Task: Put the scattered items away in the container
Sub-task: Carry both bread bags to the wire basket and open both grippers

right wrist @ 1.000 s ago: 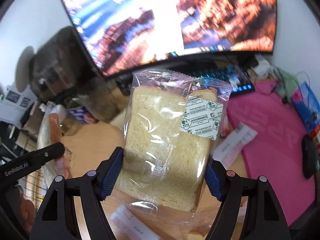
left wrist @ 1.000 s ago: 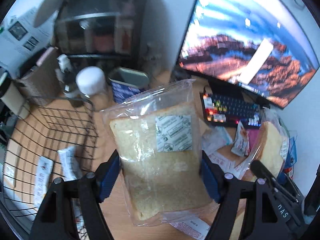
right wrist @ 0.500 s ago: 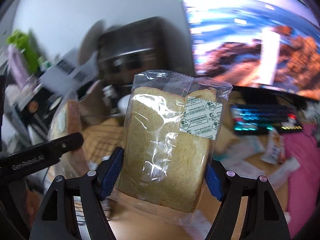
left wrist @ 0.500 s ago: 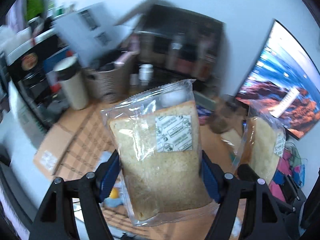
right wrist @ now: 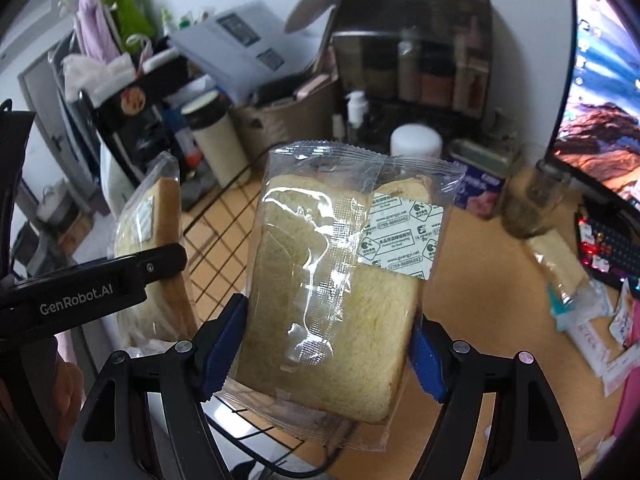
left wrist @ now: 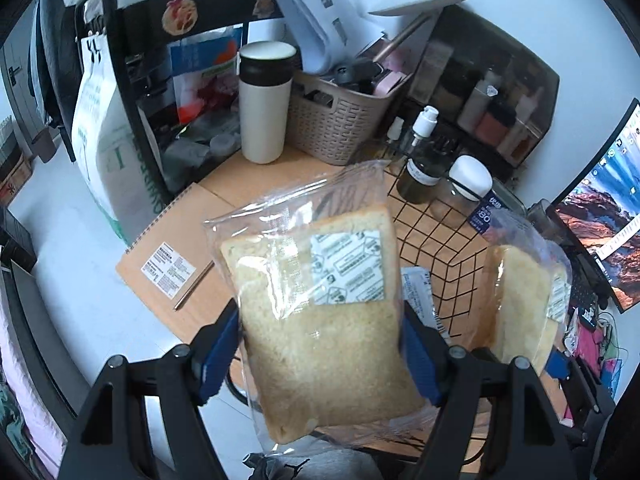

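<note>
1. Left wrist view: your left gripper pinches a clear-wrapped slice of white bread between its blue pads, raised above the black wire basket.
2. Your right gripper likewise clamps a second wrapped bread slice (slippery film).
3. Both packets hover near the basket's edge; releasing there could drop them onto the wooden desk.

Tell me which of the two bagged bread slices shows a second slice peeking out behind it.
The bread bag in the right claw: a second crust shows behind its white sticker. The bread bag in the left claw shows one flat slice face.
</note>
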